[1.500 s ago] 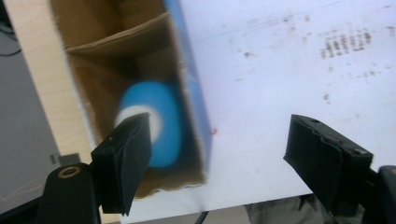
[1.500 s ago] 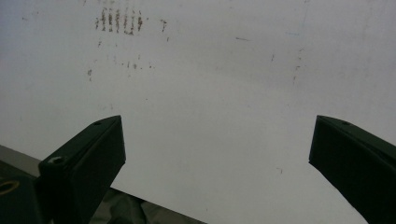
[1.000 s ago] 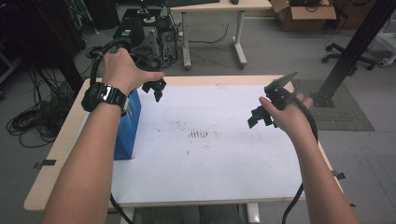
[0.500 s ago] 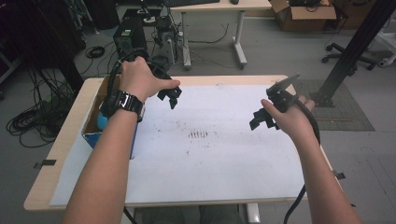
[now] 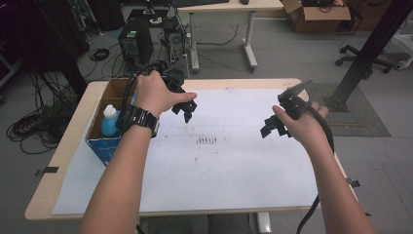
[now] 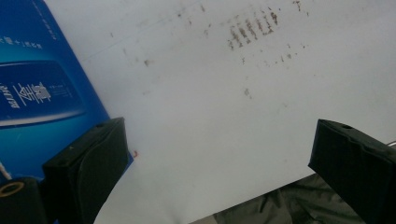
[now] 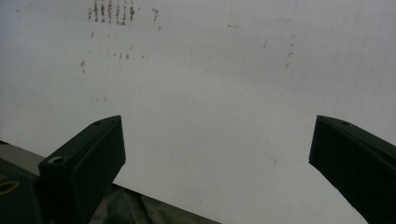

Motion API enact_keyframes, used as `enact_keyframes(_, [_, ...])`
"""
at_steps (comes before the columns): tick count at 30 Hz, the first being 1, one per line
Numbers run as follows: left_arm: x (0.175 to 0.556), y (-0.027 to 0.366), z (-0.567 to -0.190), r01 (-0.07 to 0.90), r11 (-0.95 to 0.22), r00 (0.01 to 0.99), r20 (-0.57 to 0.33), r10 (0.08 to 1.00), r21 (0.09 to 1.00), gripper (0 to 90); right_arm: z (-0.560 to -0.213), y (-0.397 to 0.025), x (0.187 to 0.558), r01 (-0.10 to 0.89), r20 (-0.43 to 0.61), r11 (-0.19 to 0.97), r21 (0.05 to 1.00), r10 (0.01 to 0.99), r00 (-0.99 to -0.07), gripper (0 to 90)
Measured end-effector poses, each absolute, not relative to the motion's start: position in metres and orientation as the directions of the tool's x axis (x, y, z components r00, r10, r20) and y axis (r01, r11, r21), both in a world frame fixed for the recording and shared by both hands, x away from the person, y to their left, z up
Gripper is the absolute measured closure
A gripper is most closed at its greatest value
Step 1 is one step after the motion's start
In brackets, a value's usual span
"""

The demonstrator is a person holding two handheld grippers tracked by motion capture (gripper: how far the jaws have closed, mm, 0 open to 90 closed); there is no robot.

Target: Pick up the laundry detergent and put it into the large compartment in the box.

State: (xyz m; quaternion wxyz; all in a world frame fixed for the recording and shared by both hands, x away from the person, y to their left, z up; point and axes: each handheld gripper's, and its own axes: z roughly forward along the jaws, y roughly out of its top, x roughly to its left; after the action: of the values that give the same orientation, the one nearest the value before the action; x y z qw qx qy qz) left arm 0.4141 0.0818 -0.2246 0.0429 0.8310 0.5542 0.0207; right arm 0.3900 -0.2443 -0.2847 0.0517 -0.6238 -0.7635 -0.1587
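left gripper (image 5: 186,108): jaws spread, empty, above the white sheet (image 5: 229,161) | blue box (image 5: 104,141) with bottle (image 5: 110,121) sat just beside it at the table's left edge | right gripper (image 5: 272,126): spread, empty, well apart from the box

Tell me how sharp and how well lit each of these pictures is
High view: even, soft light, fairly sharp, dim toward the floor at upper left. Left gripper view: the blue box and its print are slightly soft, the white sheet bright. Right gripper view: flat grey light, the brown marks a little blurred, the dark fingers showing little detail.
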Motion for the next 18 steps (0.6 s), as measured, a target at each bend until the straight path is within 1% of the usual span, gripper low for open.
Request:
enact_keyframes(7, [0.4147,0.0798,-0.2346,0.918,-0.387,0.39,-0.017,0.921,0.081,4.8,-0.2853,-0.2438,0.3893,0.97,0.277,0.171,0.173,0.937,-0.215,3.6])
enact_keyframes(9, [0.4148,0.0798,-0.235,0.917,-0.389,0.392,-0.02,0.92,0.085,4.9,-0.286,-0.2441,0.3894,0.967,0.275,0.178,0.182,0.935,-0.224,3.6])
enact_keyframes(18, [0.4142,0.0805,-0.2343,0.917,-0.389,0.392,-0.015,0.92,0.084,4.8,-0.2861,-0.2428,0.3888,0.97,0.276,0.17,0.174,0.937,-0.213,3.7])
